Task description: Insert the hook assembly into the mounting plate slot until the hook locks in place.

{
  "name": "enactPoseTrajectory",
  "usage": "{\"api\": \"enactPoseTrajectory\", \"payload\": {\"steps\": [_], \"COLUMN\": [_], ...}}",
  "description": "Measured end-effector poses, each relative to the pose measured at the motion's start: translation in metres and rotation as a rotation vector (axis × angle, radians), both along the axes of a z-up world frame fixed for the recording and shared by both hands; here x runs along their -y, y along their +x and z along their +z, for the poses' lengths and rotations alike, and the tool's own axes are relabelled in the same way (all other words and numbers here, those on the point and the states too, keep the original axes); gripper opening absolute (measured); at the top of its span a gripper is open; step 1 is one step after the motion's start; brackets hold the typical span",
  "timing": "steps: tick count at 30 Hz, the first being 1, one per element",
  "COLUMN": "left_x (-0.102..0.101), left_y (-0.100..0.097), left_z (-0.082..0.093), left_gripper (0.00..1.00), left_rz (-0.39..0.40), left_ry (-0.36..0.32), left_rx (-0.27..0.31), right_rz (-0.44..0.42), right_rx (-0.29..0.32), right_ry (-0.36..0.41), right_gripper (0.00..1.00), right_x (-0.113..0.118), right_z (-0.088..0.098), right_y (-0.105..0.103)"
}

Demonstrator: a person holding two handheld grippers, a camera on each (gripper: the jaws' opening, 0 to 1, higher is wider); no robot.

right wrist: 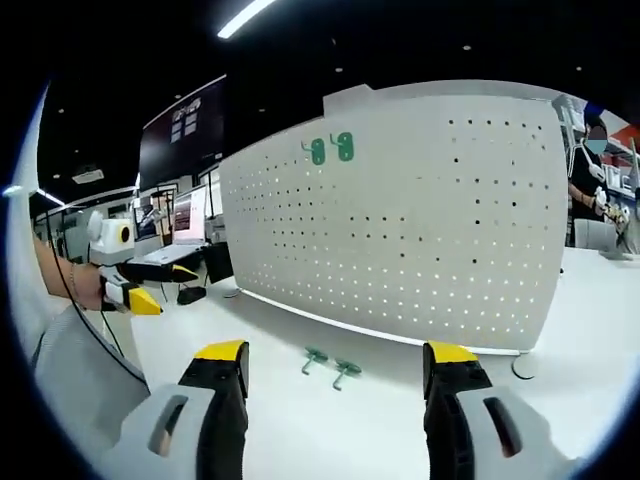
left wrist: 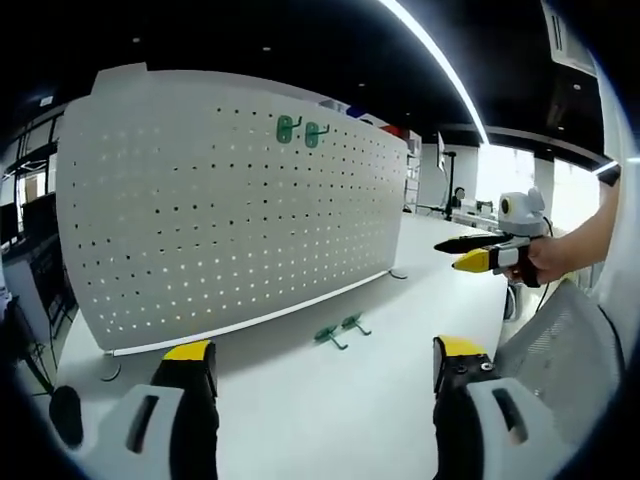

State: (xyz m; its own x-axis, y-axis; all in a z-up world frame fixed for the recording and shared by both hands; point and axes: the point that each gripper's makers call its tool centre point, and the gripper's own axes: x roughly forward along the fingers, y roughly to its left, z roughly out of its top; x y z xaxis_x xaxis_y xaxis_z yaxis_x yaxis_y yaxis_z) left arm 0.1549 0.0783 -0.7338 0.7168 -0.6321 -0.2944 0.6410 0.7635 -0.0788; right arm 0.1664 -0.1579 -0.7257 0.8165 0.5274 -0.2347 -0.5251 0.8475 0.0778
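Note:
A white perforated mounting plate (left wrist: 230,220) (right wrist: 420,220) stands upright on the white table (left wrist: 330,420). Two green hooks (left wrist: 302,130) (right wrist: 330,149) hang near its top edge. Two more green hook assemblies (left wrist: 340,330) (right wrist: 330,365) lie loose on the table in front of the plate's foot. My left gripper (left wrist: 325,360) is open and empty, hovering short of the loose hooks; it also enters the right gripper view as the left gripper (right wrist: 165,285), held in a hand. My right gripper (right wrist: 336,360) is open and empty, seen from the side as the right gripper (left wrist: 450,253).
The plate rests on small round feet (left wrist: 108,372) (right wrist: 522,366). Desks with monitors (right wrist: 190,215) stand beyond the table's end. A person (right wrist: 592,160) stands behind the plate's far side. A grey mesh chair back (left wrist: 560,340) is close on the right.

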Motion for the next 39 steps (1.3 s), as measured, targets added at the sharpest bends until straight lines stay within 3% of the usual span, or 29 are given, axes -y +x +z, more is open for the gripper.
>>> {"api": "enactPoseTrajectory", "payload": {"steps": [29,39], "left_x": [-0.009,-0.005], "left_y": [-0.008,-0.006], "left_z": [-0.017,-0.018], "left_gripper": [0.89,0.88], "left_rz": [-0.01,-0.019], "left_ry": [0.028,0.038], "left_rx": [-0.043,-0.05], "right_rz": [0.002,0.013], "right_rx": [-0.108,-0.107], "right_ry": [-0.015,-0.044], "right_gripper": [0.69,0.69], "right_x": [0.014,0.011], "right_z": [-0.028,-0.03], "right_y": [-0.02,-0.019]}}
